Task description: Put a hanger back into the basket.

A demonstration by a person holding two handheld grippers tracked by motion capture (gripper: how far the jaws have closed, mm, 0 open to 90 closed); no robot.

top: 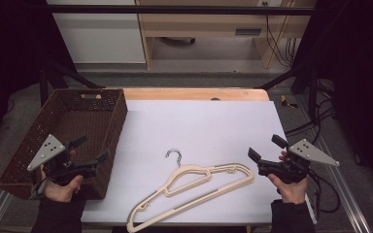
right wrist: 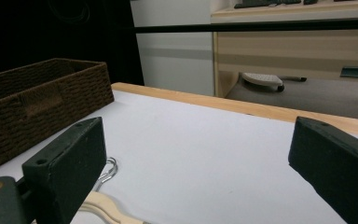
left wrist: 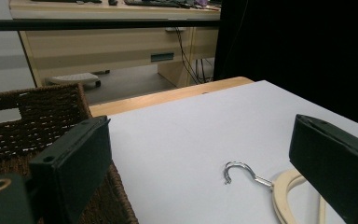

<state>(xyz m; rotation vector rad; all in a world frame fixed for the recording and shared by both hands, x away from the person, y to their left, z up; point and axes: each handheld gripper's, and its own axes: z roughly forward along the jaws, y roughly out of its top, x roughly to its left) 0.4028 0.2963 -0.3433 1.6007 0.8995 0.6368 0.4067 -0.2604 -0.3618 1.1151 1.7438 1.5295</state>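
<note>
1. Left tool (top: 91,149): I hold it at the table's left edge, over the near right corner of the wicker basket (top: 34,131). Its jaws stand wide apart with nothing between them.
2. Right tool (top: 266,147): I hold it at the table's right edge. Its jaws are likewise spread wide and grip nothing.
3. Work items: cream hangers (top: 194,187) lie flat in a stack on the white sheet (top: 199,121), close to the table's near edge and between the two tools. The metal hook (top: 174,156) points toward the table's far edge. How many hangers are stacked I cannot tell with certainty.
4. Step in hand, in my judgement: the approach. Neither tool touches the hangers yet.
5. Next move calls for bringing one tool down and inward to a hanger bar, jaws straddling it, then closing firmly. The stack may shift or separate when lifted.
</note>
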